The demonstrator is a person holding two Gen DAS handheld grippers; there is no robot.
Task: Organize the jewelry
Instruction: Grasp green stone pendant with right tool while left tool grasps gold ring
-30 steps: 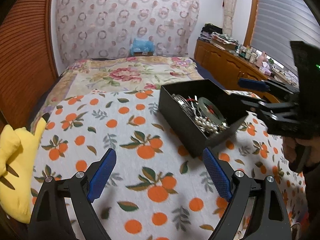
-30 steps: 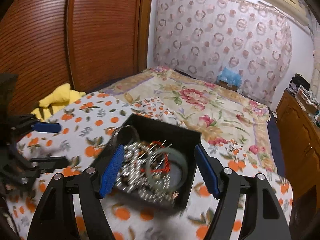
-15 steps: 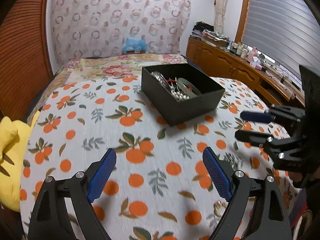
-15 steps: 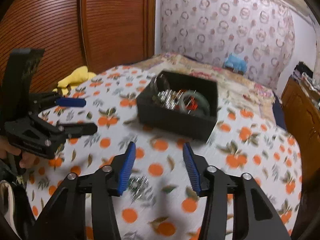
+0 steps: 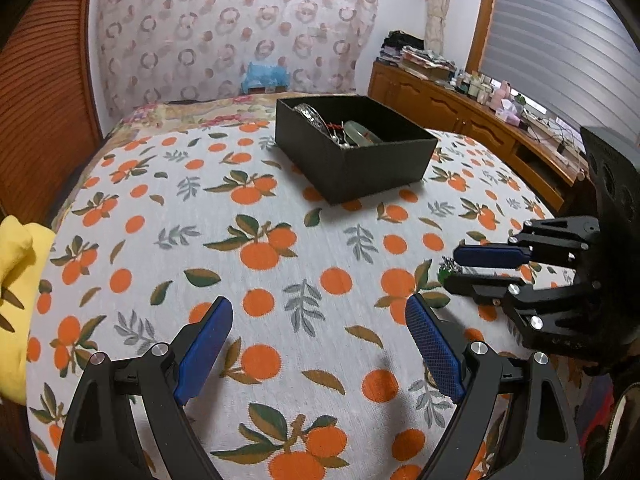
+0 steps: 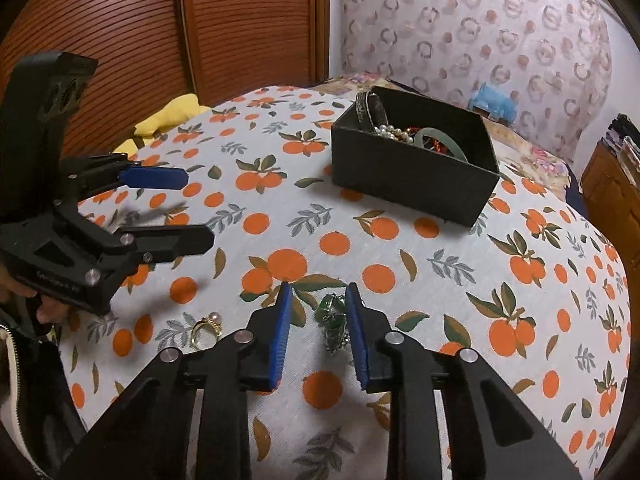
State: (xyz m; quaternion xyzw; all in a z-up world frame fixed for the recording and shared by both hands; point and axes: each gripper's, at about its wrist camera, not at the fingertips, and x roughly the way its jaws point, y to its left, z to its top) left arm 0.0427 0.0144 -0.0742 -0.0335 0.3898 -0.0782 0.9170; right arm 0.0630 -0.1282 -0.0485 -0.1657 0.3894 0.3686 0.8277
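Orange-printed white cloth [image 6: 440, 280] is seen covering the bed, where a black rectangular cardboard box [image 6: 412, 176] stands toward the far side, loaded with a string of white pearls [image 6: 394, 133], a pale green bangle [image 6: 440, 138] and other tangled pieces. Nearer the edge, a green-stoned brooch-like piece of jewelry [image 6: 333, 318] is framed between the blue-padded fingers of the right gripper [image 6: 316, 320], whose jaws are parted on either side of it and not yet touching it. A gold ring with a pale bead [image 6: 206, 330] is left lying on the cloth just to the left. The left gripper [image 5: 318, 346] is held low over bare cloth, its jaws spread wide and grasping nothing. A yellow plush toy [image 5: 18, 292] is glimpsed at the bed's left edge.
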